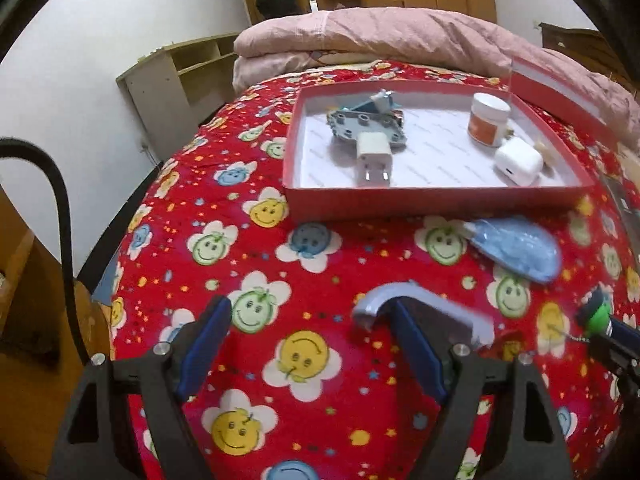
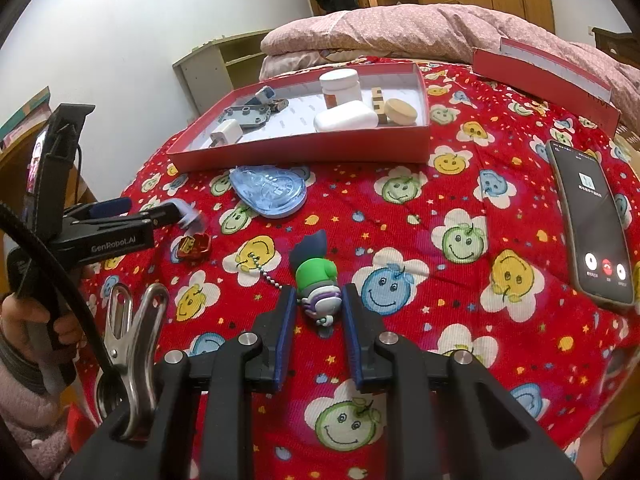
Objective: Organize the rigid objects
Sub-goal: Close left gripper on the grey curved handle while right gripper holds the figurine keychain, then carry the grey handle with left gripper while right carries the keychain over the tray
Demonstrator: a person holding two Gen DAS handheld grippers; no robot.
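Our right tool (image 2: 318, 314) pinches a small green-and-white toy figure keychain (image 2: 318, 284) between its blue pads, low over the red smiley-flower bedspread (image 2: 420, 216) at the near middle of the bed. A bead chain trails from the figure toward the left. Our left tool (image 1: 308, 344) stands spread wide, with nothing between its pads; a grey-blue curved plastic piece (image 1: 420, 308) lies blurred on the bedspread, just behind its right finger (image 1: 416, 344), and we cannot tell whether they touch. In the right wrist view that same tool comes in from the left, gripped by a hand (image 2: 24, 320) in a pale fuzzy sleeve.

Just beside the left tool's tip, on its near right, lies a small red-and-gold toy (image 2: 192, 245). Farther off, a clear blue oval plastic case (image 2: 269, 192) rests flat on the bedspread, just in front of the near wall of the red shallow box (image 2: 304, 148).

Inside the box, on its white floor, we see a white plug charger (image 1: 374, 156) at the near left, lying against a grey studded building-block plate (image 1: 360, 124) with a blue block piece behind it. At the right of the box stand a white jar with an orange label (image 1: 489, 118), a white rounded charger (image 1: 518, 162) just in front of it, and, in the right wrist view, a round wooden disc (image 2: 401, 111) beside some small wooden blocks.

The box's red lid (image 2: 552, 76) sits at the far right, near the folded pink quilt (image 2: 400, 28). A smartphone (image 2: 590, 220) with a call screen lit lies on the bedspread at the right. A metal spring clip (image 2: 128, 344) shows at the near left of the right wrist view.
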